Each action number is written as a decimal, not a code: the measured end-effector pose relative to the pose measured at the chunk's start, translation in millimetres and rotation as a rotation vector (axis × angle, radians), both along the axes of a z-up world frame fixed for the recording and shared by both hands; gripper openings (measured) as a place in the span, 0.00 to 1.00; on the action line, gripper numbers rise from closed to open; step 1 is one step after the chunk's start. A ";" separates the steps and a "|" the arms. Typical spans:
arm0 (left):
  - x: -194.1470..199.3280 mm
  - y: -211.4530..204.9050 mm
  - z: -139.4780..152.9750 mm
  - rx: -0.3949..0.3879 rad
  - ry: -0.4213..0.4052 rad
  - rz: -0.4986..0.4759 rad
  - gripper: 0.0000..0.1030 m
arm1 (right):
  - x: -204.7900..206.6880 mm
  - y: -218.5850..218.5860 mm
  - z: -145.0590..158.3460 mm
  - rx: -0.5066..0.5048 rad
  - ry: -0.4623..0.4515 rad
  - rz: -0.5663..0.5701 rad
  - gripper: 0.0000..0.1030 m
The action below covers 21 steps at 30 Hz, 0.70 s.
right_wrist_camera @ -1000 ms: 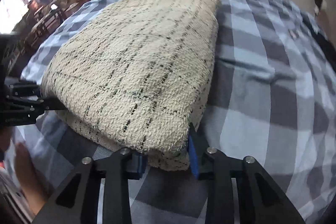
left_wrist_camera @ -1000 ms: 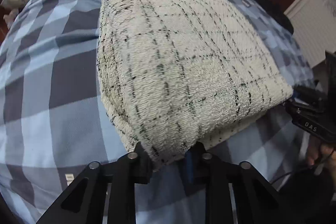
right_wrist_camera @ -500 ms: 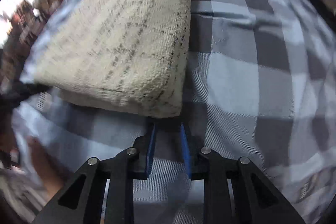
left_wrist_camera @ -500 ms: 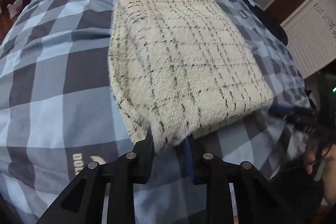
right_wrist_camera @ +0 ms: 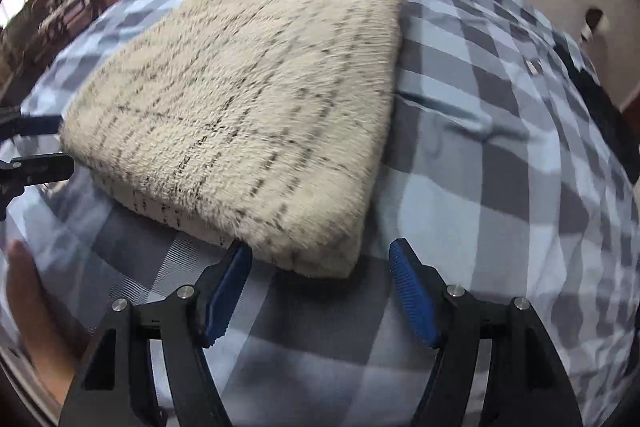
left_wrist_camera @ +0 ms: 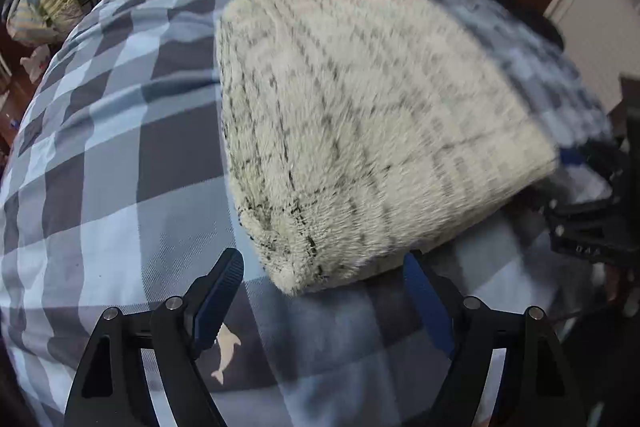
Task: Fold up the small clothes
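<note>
On the checked bed cover (left_wrist_camera: 120, 155), folded cream garment (left_wrist_camera: 360, 115) lying flat mid-bed, left gripper (left_wrist_camera: 320, 291) and right gripper (right_wrist_camera: 320, 279) both hovering at its near corners, jaws spread apart, gripping nothing.

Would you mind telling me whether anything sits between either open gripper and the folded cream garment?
Nothing visible does. The left gripper and right gripper each face a near corner of the folded garment, with only checked bedding beneath.

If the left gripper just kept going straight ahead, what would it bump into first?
Probably the near corner of the folded cream black-checked fuzzy cloth, lying just ahead between the left gripper's open jaws on the blue plaid bedsheet.
</note>
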State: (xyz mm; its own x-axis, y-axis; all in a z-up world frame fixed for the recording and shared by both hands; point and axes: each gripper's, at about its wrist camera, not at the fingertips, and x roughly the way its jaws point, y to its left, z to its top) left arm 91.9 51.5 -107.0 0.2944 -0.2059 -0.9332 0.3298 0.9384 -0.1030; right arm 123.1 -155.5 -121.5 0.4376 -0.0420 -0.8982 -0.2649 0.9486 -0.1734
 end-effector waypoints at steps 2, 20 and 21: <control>2.6 -2.5 -4.8 0.048 -0.006 -0.005 0.76 | 3.6 -0.8 -6.6 -0.033 -0.002 -0.012 0.66; 0.6 19.9 -0.3 -0.224 0.051 0.037 0.18 | -2.1 -70.9 5.0 0.372 0.000 -0.320 0.13; -1.7 23.5 -1.1 -0.227 0.047 0.029 0.18 | -1.0 -70.1 4.8 0.348 0.008 -0.306 0.13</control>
